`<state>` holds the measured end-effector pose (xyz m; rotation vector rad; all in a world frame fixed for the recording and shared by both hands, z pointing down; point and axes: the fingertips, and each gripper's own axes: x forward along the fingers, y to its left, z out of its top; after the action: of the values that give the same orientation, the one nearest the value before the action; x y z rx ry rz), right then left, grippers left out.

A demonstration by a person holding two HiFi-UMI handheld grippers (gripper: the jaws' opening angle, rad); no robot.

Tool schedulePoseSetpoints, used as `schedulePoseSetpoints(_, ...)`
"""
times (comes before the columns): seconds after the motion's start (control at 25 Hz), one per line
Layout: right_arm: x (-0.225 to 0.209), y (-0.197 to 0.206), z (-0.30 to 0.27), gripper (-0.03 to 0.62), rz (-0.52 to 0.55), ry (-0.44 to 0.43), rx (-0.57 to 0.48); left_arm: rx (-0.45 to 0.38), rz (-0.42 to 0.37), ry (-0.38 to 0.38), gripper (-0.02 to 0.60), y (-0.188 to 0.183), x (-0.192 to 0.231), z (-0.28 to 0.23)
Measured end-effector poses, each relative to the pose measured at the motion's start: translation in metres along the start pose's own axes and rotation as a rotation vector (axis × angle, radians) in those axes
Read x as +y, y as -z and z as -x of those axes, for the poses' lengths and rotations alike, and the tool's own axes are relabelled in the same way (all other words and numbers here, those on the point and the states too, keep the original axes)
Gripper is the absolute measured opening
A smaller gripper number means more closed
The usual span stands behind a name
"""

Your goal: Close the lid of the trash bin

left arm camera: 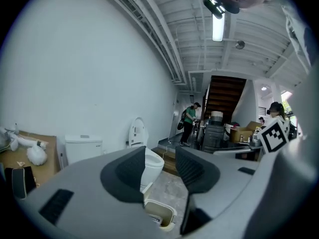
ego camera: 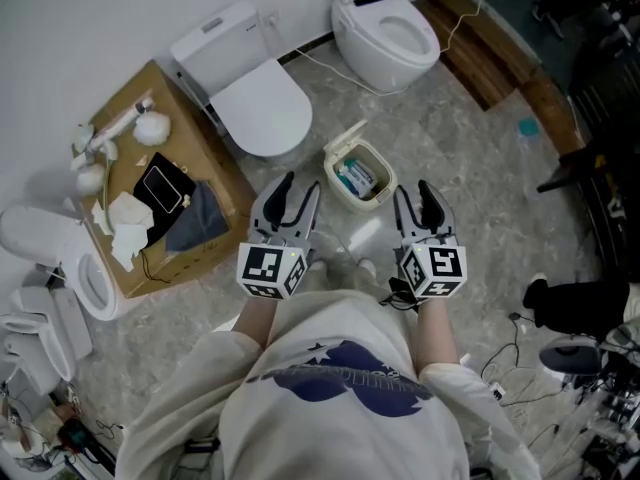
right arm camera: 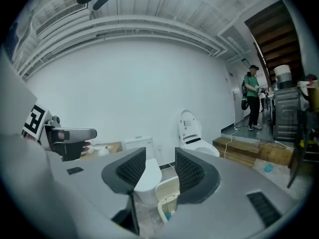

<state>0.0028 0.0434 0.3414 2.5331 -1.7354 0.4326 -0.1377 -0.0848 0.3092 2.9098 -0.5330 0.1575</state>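
Note:
The small cream trash bin [ego camera: 358, 176] stands on the stone floor with its lid [ego camera: 345, 136] tipped up at the far side and some blue and white rubbish inside. My left gripper [ego camera: 300, 190] hovers just left of the bin, open, with nothing between its jaws. My right gripper [ego camera: 414, 196] hovers just right of it, also open and empty. The left gripper [left arm camera: 160, 168] view has the bin [left arm camera: 160, 214] low between the jaws. In the right gripper [right arm camera: 160, 171] view the bin's raised lid [right arm camera: 168, 187] stands upright below the jaws.
A white toilet [ego camera: 250, 93] with its seat cover down stands behind the bin, and another toilet [ego camera: 385, 28], open, stands farther back. A cardboard box [ego camera: 205, 138] with loose items lies at the left. A wooden step [ego camera: 490, 58] and cables [ego camera: 515, 353] are at the right.

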Motion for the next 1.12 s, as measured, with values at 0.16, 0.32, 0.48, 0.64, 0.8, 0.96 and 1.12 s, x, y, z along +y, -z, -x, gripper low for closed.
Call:
schedulePoseSetpoints(0.16,-0.005,-0.004,-0.023,0.179,0.111,-0.070,0.040,0.010,0.013,-0.025,0.169,0.008,0.017,-0.002)
schedulePoseSetpoints(0.32,-0.020,-0.007,-0.067,0.169,0.284,-0.189,0.100,0.018,0.032,-0.108,0.169,0.021,0.031,-0.009)
schedulePoseSetpoints(0.48,-0.040,-0.002,-0.119,0.153,0.416,-0.363,0.170,-0.003,0.056,-0.228,0.169,0.024,0.034,-0.030)
schedulePoseSetpoints(0.64,-0.056,0.016,-0.162,0.137,0.546,-0.578,0.241,-0.018,0.062,-0.367,0.169,0.028,0.021,-0.055)
schedulePoseSetpoints(0.8,-0.066,0.053,-0.194,0.137,0.764,-0.816,0.332,-0.009,0.063,-0.473,0.169,0.041,-0.005,-0.079)
schedulePoseSetpoints(0.96,-0.071,0.101,-0.226,0.147,0.943,-0.993,0.411,-0.007,0.060,-0.558,0.170,0.051,-0.022,-0.098)
schedulePoseSetpoints(1.12,-0.063,0.151,-0.264,0.150,1.040,-1.098,0.463,-0.003,0.063,-0.621,0.170,0.064,-0.025,-0.110)
